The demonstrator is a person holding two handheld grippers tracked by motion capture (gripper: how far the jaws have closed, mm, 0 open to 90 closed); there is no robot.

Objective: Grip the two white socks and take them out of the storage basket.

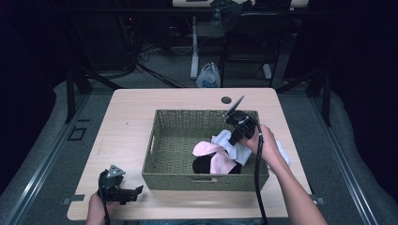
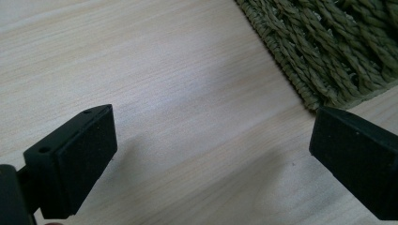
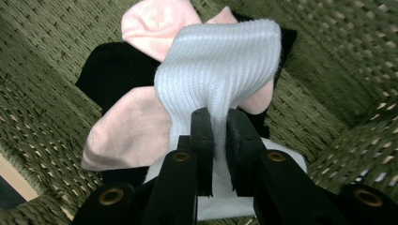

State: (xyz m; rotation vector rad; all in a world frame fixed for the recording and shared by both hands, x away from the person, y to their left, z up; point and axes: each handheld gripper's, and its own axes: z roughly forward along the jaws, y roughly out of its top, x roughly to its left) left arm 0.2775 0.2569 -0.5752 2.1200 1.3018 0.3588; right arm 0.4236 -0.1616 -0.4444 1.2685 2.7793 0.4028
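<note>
Left hand-held gripper (image 1: 139, 190): lower left of frame, jaws spread and empty over bare tabletop (image 1: 126, 122), parked beside the woven basket (image 1: 162, 176). Right hand-held gripper (image 3: 217, 123): centre right, pinching white ribbed sock (image 3: 220, 70) above pink socks (image 3: 126, 133) and black sock (image 3: 112, 70) in the basket, apparently to draw it out.

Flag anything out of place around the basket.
One white sock lies on the table outside the basket, by its right wall, while the other socks are inside. The right gripper pinches a white ribbed sock.
</note>
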